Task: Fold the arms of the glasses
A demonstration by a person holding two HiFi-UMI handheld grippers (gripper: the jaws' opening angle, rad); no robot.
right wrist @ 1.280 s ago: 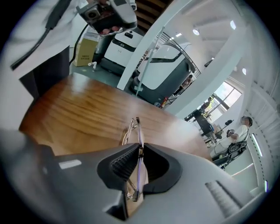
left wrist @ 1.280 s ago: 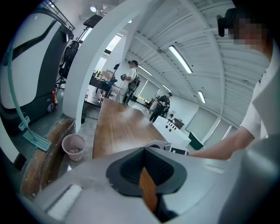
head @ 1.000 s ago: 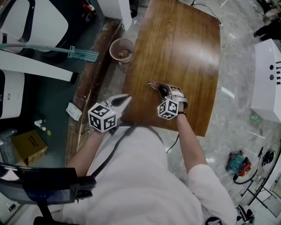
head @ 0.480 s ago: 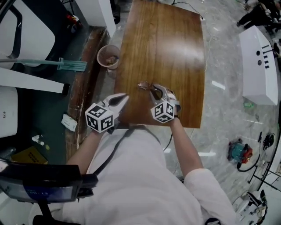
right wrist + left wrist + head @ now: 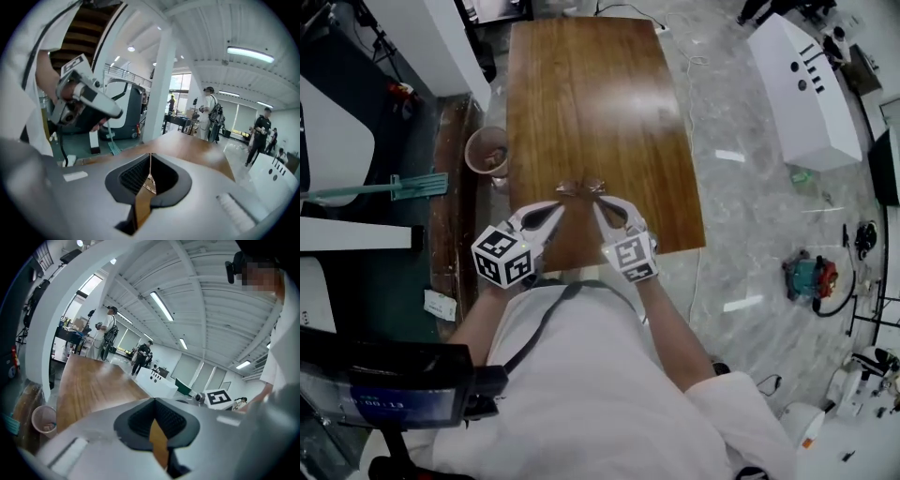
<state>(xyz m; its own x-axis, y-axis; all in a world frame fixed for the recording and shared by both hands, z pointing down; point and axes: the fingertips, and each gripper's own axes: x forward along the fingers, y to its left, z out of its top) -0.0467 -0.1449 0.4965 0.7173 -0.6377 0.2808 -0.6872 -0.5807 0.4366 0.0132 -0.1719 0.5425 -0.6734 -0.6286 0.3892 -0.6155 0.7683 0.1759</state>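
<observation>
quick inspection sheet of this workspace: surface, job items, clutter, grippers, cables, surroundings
surface: wooden table, glossy, only the glasses over it
job's things: glasses at both gripper tips over the table's near end; too small to tell whether the arms are folded
clutter: nothing seen on the table
grippers: right gripper jaws shut on a thin metal part of the glasses; left gripper jaws shut, nothing seen between them
cables: cable on the floor by the table's right edge
surroundings: small bin and teal broom on the floor at left; white cabinet at right; people standing far off
</observation>
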